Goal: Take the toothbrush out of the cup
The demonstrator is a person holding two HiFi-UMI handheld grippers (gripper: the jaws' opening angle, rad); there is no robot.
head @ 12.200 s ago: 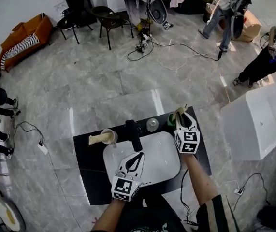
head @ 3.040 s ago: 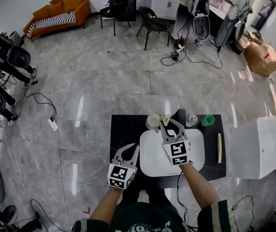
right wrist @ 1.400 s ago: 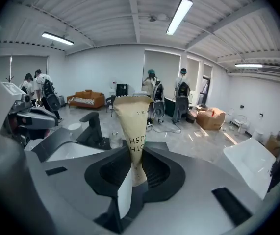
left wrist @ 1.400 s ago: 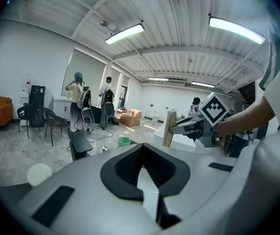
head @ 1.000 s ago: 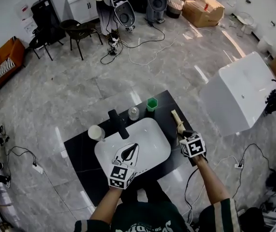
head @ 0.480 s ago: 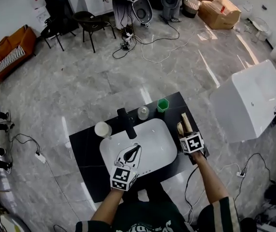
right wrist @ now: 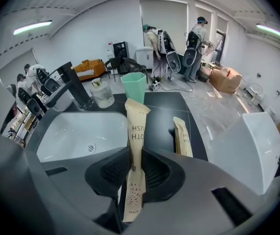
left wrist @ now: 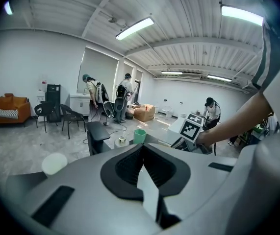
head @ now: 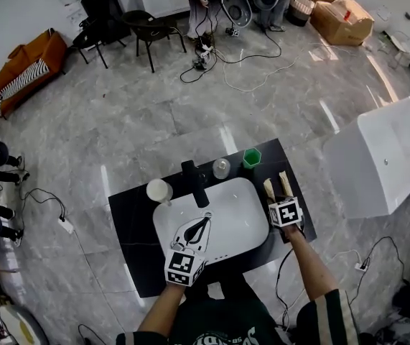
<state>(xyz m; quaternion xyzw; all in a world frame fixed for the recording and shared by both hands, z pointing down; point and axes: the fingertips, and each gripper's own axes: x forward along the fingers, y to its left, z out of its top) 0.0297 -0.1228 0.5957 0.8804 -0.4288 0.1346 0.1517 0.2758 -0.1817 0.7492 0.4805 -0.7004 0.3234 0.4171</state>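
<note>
My right gripper (right wrist: 135, 153) is shut on a toothbrush in a tan paper wrap (right wrist: 136, 126), which stands up between the pads. In the head view this gripper (head: 275, 198) is low over the black counter right of the basin, with the held packet (head: 268, 187) beside a second tan packet (head: 285, 182) lying flat there (right wrist: 182, 137). The white cup (head: 159, 190) stands left of the faucet, with nothing visible in it (left wrist: 55, 163). My left gripper (head: 200, 223) hovers over the basin's near side, jaws closed together and holding nothing (left wrist: 142, 148).
A white basin (head: 244, 225) is set in the black counter (head: 129, 246). Behind it stand a black faucet (head: 194, 182), a small jar (head: 221, 168) and a green cup (head: 251, 157). A large white box (head: 388, 164) stands to the right. People and chairs are farther off.
My right gripper has come down with the wrapped toothbrush toward the counter beside the lying packet. The left gripper has hardly shifted over the basin.
</note>
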